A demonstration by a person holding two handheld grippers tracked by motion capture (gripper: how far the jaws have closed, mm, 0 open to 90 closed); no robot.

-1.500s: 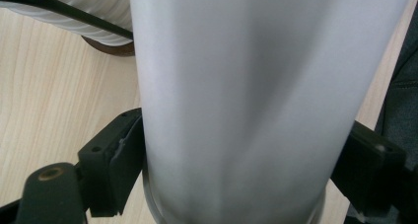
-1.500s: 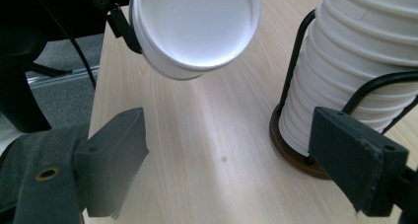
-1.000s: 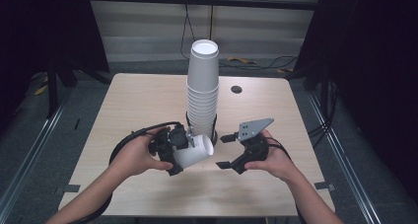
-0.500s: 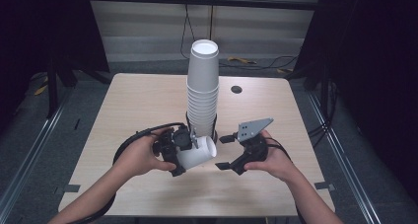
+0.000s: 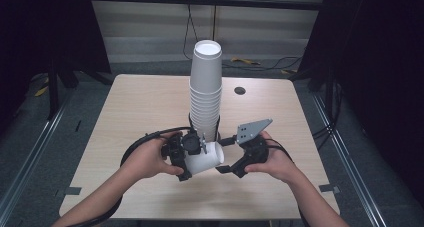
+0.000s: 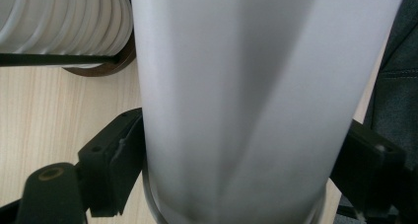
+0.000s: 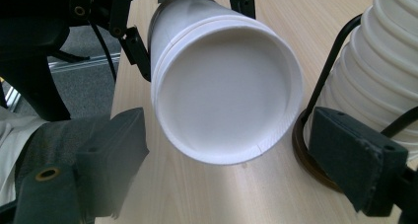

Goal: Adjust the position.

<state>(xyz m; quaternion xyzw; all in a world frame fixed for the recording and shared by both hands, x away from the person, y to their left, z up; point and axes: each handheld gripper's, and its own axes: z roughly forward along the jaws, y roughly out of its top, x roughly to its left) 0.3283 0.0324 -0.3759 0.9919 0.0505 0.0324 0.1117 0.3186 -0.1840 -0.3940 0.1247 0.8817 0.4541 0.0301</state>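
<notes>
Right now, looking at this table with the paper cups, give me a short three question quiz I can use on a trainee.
1. True or false: the left gripper is shut on a white paper cup held on its side.
2. How do the right gripper's jaws stand? A. clamped on the cup. B. open, either side of the cup's end, not touching. C. shut on nothing.
3. Fill in: behind the held cup, a tall ____ of cups stands upright on the table.

Key: 1 true; 2 B; 3 stack.

one cup stack (image 5: 205, 94), one loose cup (image 5: 206, 158), two grippers.
</notes>
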